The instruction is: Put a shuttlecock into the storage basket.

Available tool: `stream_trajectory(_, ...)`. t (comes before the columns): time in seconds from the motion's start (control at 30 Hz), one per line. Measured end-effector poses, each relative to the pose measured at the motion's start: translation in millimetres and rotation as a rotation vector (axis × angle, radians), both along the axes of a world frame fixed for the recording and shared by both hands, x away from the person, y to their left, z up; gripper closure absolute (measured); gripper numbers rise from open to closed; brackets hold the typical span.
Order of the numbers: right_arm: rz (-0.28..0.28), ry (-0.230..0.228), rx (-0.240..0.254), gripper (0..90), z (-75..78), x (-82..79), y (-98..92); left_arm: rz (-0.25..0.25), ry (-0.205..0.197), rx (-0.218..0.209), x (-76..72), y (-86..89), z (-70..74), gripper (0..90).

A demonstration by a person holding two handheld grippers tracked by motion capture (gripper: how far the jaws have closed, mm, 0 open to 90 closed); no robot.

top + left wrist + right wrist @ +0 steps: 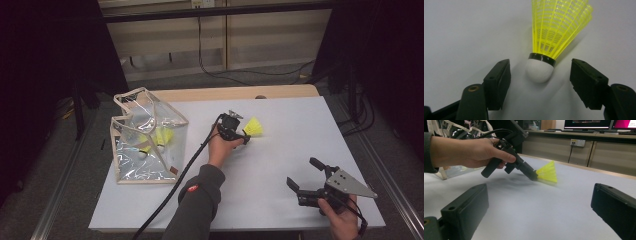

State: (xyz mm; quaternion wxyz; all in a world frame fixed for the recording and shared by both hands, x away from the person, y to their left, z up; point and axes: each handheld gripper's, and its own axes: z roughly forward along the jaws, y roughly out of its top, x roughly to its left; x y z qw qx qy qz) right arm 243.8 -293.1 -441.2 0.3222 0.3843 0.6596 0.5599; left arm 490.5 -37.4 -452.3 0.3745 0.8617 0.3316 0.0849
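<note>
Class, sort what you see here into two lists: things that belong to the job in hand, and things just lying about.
Part of the job:
- yellow shuttlecock on the table
- left gripper, fingers either side of its cork, not touching
- clear bag holding more shuttlecocks

Lying about:
- right gripper, open, idle
- floor cables

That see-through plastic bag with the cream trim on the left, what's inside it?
Through the clear plastic bag with cream trim, at least two yellow plastic shuttlecocks with white heads show. Creases and glare on the plastic hide the rest, so an exact count cannot be told.
</note>
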Motion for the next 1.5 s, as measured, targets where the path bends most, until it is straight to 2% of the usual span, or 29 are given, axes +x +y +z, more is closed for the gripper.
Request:
stream_trajectory(0.23,0.0,0.002,-0.001,1.4,-0.3,0.2,-0.1,-0.031,-0.018,-0.001,2.1,-1.7,-3.4,42.7)
stream_trajectory(0.43,0.001,0.001,0.0,1.4,-0.5,0.2,0.1,-0.026,-0.027,-0.002,2.2,-3.7,-5.1,49.6)
stream_trajectory(0.53,0.001,0.002,0.0,1.4,-0.6,0.3,0.2,-0.021,-0.006,-0.026,3.1,-3.7,-4.8,53.6)
stream_trajectory(0.73,-0.001,0.002,-0.002,1.4,-0.7,0.3,-0.2,-0.018,0.011,-0.018,2.0,-3.2,-3.1,62.6)
stream_trajectory(1.03,-0.003,0.001,-0.002,1.4,-0.2,0.0,-0.8,0.013,0.068,-0.02,-1.9,-2.1,0.7,63.7)
stream_trajectory(1.27,0.003,0.001,-0.006,1.4,-0.8,0.3,1.3,0.01,0.109,-0.031,-5.0,0.9,6.4,63.7)
stream_trajectory(1.37,0.003,0.001,-0.005,1.4,-0.6,0.2,1.4,0.017,0.129,-0.05,-7.3,4.0,9.0,63.7)
stream_trajectory(1.5,0.004,0.001,-0.004,1.4,-0.5,0.1,1.6,0.014,0.143,-0.05,-9.2,8.8,13.1,63.8)
